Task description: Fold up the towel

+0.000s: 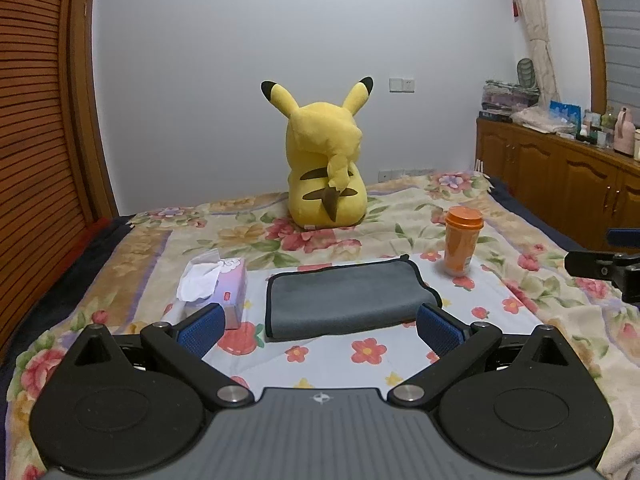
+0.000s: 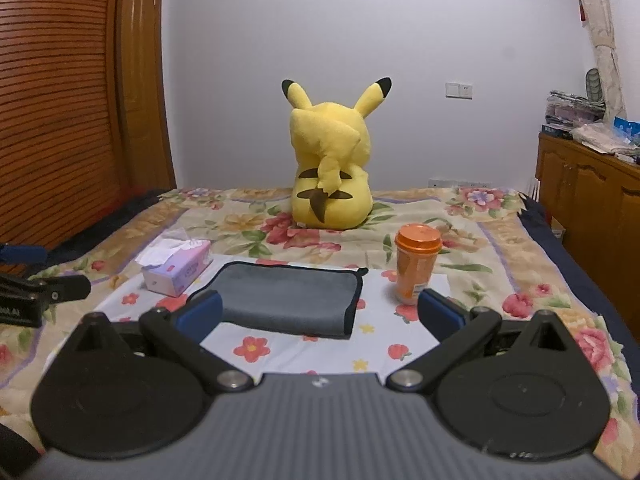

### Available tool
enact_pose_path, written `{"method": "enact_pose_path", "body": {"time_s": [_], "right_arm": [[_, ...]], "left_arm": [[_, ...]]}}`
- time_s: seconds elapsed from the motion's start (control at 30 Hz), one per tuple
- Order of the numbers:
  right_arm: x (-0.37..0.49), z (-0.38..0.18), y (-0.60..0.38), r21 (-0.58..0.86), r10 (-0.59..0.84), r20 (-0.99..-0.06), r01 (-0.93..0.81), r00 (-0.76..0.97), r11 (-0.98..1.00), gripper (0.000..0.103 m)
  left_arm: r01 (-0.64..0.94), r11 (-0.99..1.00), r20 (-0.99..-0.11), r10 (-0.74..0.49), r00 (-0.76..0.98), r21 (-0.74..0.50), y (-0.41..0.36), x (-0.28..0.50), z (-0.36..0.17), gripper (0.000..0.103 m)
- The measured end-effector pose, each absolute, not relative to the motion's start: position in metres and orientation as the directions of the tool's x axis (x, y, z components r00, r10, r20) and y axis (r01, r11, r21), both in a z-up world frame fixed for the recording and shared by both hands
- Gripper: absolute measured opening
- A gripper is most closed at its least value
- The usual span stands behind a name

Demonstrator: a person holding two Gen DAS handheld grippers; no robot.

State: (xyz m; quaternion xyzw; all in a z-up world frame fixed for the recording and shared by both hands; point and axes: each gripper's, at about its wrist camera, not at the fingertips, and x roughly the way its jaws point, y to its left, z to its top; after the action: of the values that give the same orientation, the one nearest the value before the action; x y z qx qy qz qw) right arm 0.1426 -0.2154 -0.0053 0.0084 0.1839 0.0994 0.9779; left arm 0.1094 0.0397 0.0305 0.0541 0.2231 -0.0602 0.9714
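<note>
Both the left hand-held gripper (image 1: 320, 326) and the right hand-held gripper (image 2: 320, 314) hover wide open and empty, probably lined up to reach the grey towel (image 1: 348, 300). It lies just beyond them on the bed (image 1: 520, 312), between a tissue box (image 1: 214, 286) and an orange cup (image 1: 462, 242). It looks already folded, though its layers are hard to count.

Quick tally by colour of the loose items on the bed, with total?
Grey: 1, the towel
Orange: 1, the cup
Yellow: 1, the plush toy
Pink: 1, the tissue box
Total: 4
</note>
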Motion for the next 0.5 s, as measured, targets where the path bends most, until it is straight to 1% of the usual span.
{"method": "enact_pose_path", "body": {"time_s": [0.5], "right_arm": [[0.116, -0.019, -0.225, 0.083, 0.167, -0.353, -0.147, 0.921, 0.986, 0.103]], "left_arm": [[0.147, 0.985, -0.45, -0.093, 0.888, 0.087, 0.022, 0.088, 0.016, 0.103]]}}
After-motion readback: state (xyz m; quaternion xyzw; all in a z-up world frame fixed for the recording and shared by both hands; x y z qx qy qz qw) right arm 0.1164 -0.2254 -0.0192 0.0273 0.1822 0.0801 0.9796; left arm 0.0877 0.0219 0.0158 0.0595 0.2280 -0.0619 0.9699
